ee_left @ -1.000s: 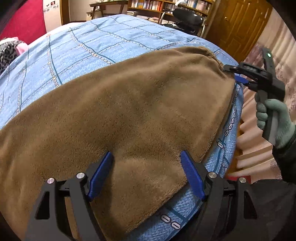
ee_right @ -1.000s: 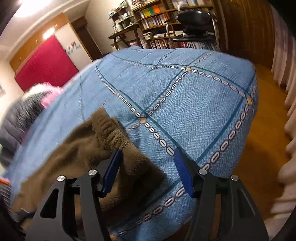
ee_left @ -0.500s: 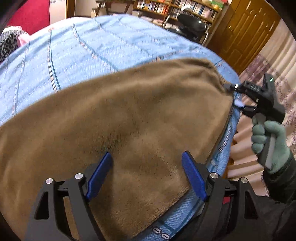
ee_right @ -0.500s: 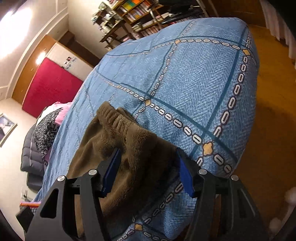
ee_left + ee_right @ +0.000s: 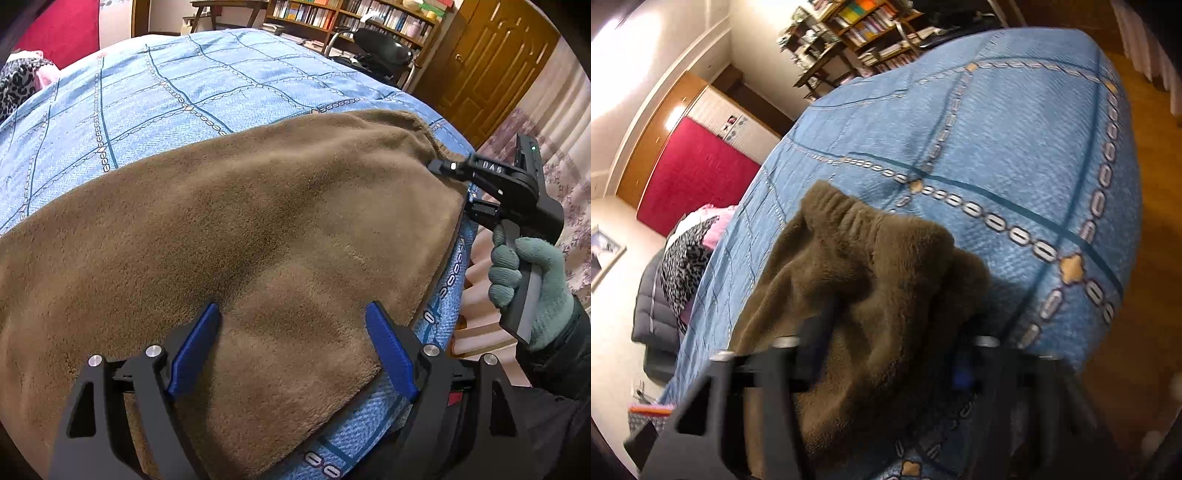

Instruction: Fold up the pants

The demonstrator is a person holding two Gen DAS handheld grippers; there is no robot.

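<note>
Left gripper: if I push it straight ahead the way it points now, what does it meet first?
The brown pants. The left gripper is open, its blue fingers spread just above the fleece near the bed edge, so going forward it would likely press into that fabric, with the blue bedspread beyond. Depth is uncertain.

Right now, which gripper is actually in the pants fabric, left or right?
The right gripper, at the waistband end of the brown pants, with fleece bunched between its fingers. The left gripper is open over the flat fabric.
</note>
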